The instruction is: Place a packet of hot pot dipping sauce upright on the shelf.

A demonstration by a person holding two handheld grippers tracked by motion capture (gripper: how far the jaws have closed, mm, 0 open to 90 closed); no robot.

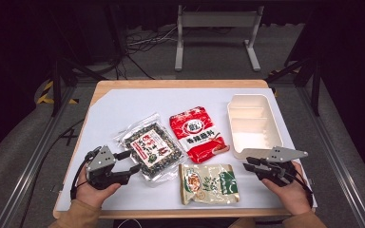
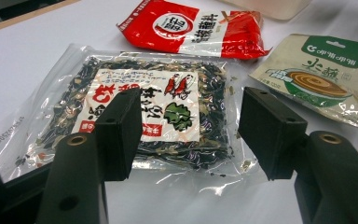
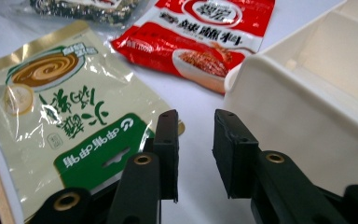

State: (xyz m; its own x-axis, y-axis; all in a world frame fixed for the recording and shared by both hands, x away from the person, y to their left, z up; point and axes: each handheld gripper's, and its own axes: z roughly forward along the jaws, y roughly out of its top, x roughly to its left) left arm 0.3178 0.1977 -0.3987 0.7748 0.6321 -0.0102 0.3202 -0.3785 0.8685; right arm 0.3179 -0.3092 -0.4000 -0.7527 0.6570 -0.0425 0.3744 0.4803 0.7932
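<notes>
1. Your left hand-held gripper stands open and empty, jaws just beside the clear packet, which lies flat on the counter, long axis slanting away leftward.
2. The green packet lies crosswise between both grippers.
3. Your right hand-held gripper is part open, empty, beside the tray.

A clear packet of dark dried bits, white-and-red label upward, is seen lying flat and skewed on the white bench sheet. A beige and green pouch is laid flat at the near edge, just right of the clear packet.
</notes>
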